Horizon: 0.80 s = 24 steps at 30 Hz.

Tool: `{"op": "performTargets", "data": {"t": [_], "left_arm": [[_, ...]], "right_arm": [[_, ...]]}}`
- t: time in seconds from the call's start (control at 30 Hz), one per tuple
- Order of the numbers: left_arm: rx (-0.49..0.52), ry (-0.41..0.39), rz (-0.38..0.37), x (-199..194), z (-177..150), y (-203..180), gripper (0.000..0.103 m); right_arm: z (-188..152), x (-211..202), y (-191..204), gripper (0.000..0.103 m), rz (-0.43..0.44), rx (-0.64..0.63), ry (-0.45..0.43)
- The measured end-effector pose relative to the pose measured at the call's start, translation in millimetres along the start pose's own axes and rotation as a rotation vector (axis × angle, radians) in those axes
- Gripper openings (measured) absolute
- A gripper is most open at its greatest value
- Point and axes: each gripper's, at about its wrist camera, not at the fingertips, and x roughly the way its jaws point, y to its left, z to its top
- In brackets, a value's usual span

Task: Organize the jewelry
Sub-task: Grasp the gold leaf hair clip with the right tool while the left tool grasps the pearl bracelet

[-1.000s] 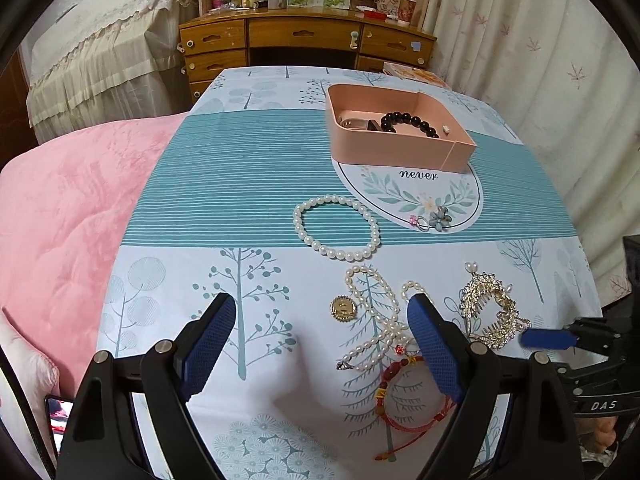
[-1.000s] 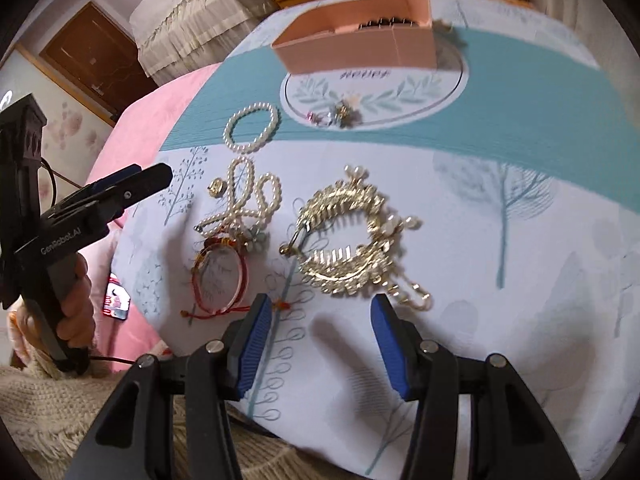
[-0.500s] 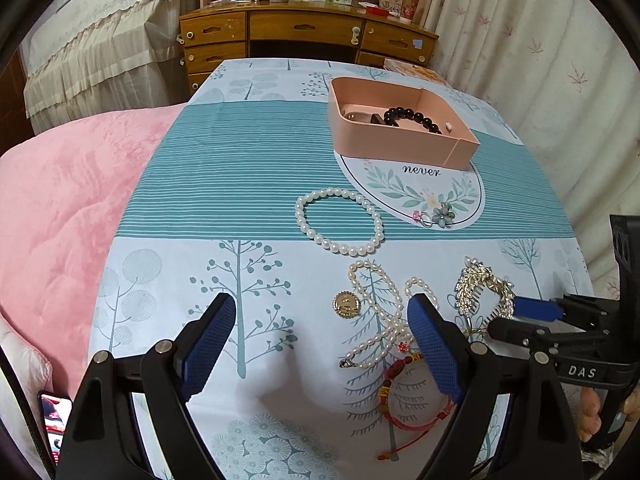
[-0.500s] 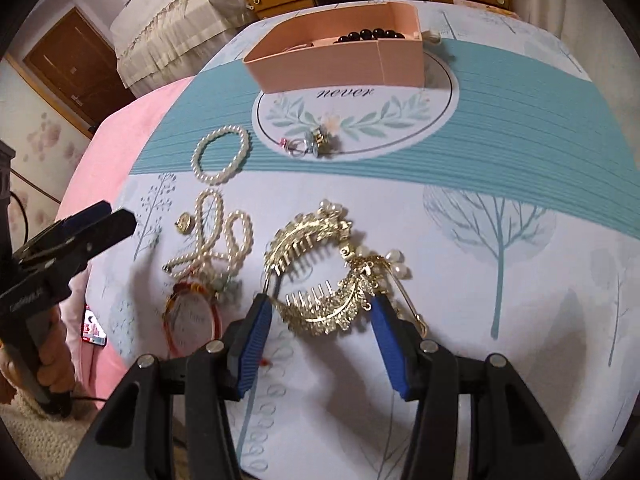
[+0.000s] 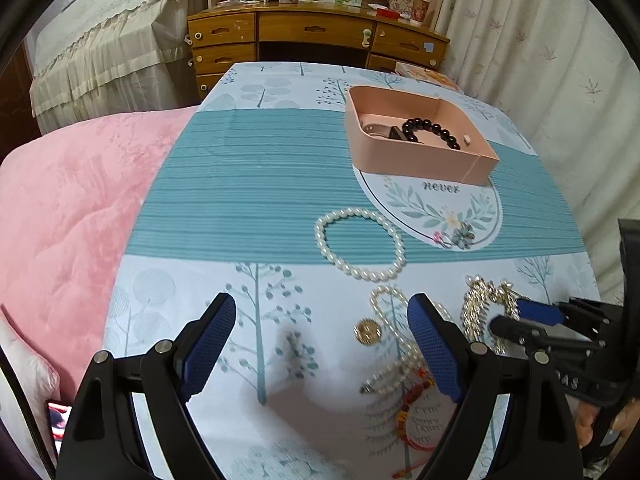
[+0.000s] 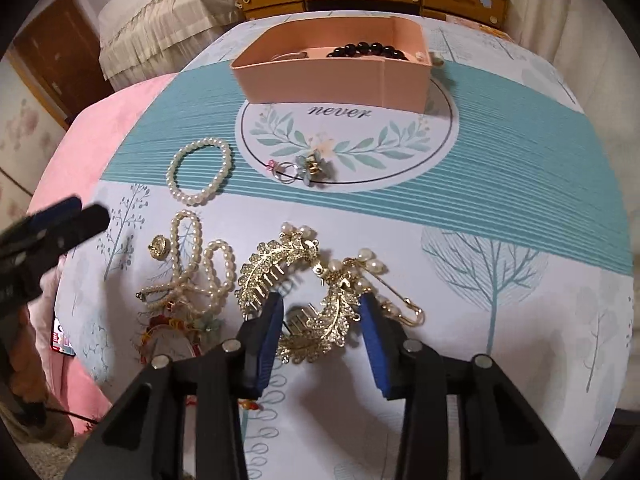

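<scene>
A gold rhinestone hair comb [image 6: 296, 280] with pearl drops lies on the tablecloth, its near part between my right gripper's [image 6: 320, 312] open blue fingers; it also shows in the left wrist view [image 5: 480, 304]. My left gripper [image 5: 322, 320] is open and empty above the cloth. A pearl bracelet [image 5: 358, 242], a long pearl necklace [image 6: 200, 268] with a gold pendant [image 5: 367, 331], a red cord bracelet [image 5: 416, 420] and a flower ring [image 6: 310, 166] lie loose. A pink box [image 5: 420, 140] at the back holds a black bead bracelet [image 5: 432, 130].
The table [image 5: 240, 184] has a teal and white tree-print cloth. A pink blanket [image 5: 60, 220] lies to its left. A wooden desk with drawers [image 5: 312, 36] stands behind, curtains [image 5: 540, 60] to the right. A phone [image 5: 56, 420] lies at the lower left.
My right gripper has moved forward onto the gold hair comb, whose near part now sits between its fingers, and the fingers have narrowed. My left gripper has shifted slightly left.
</scene>
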Motion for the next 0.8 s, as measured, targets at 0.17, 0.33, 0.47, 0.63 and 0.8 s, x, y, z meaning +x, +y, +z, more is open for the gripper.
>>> {"op": "performTargets", "data": {"t": [0.17, 0.33, 0.47, 0.63, 0.8], "left_arm": [[0.022, 0.05, 0.012, 19, 26, 2, 0.086], [0.034, 0.179, -0.012, 52, 48, 1, 0.069], [0.041, 0.298, -0.027, 78, 57, -5, 0.058], [0.097, 0.363, 0.008, 94, 57, -17, 0.058], [0.145, 0.352, 0.032, 94, 56, -26, 0.014]], "right_arm": [[-2, -3, -3, 0.039, 0.021, -0.014, 0.008], [-4, -7, -11, 0.031, 0.051, 0.003, 0.009], [-2, -13, -14, 0.028, 0.065, 0.005, 0.008], [-1, -9, -18, 0.028, 0.093, 0.014, 0.035], [3, -5, -23, 0.029, 0.121, 0.034, 0.073]]}}
